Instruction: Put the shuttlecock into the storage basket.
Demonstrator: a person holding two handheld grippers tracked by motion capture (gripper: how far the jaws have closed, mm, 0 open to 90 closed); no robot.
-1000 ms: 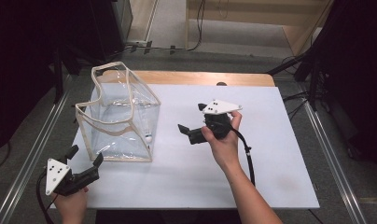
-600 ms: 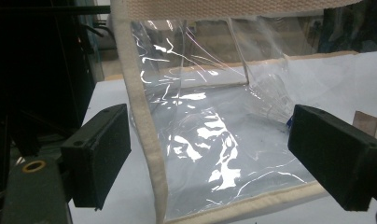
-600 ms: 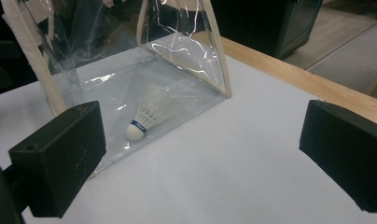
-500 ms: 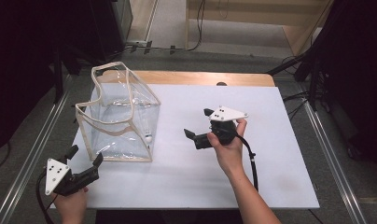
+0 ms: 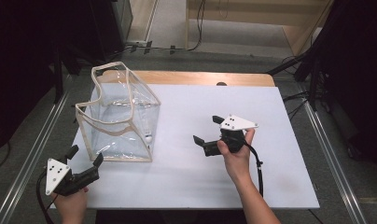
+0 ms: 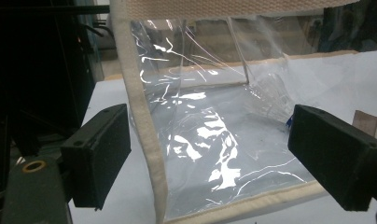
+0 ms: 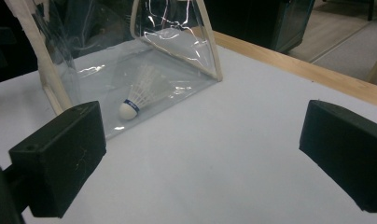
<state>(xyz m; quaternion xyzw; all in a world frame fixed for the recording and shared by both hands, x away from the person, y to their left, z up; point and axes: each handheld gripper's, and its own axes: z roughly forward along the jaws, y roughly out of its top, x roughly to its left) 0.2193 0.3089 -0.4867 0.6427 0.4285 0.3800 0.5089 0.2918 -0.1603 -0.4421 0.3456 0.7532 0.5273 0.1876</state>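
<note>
left gripper [image 5: 86, 161] sits spread at the near-left corner of the clear bag [image 5: 119, 116]; close it squarely on the trim. shuttlecock [image 7: 139, 99] lies inside. right gripper [image 5: 207, 130], spread, empty, waits right.

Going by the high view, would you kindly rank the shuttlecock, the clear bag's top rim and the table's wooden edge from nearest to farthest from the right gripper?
1. Shuttlecock, inside the bag at its bottom near corner, to the left of the right gripper.
2. Bag's top rim, farther left and back.
3. Wooden edge, along the table's far side; too close to the rim to call firmly.
</note>
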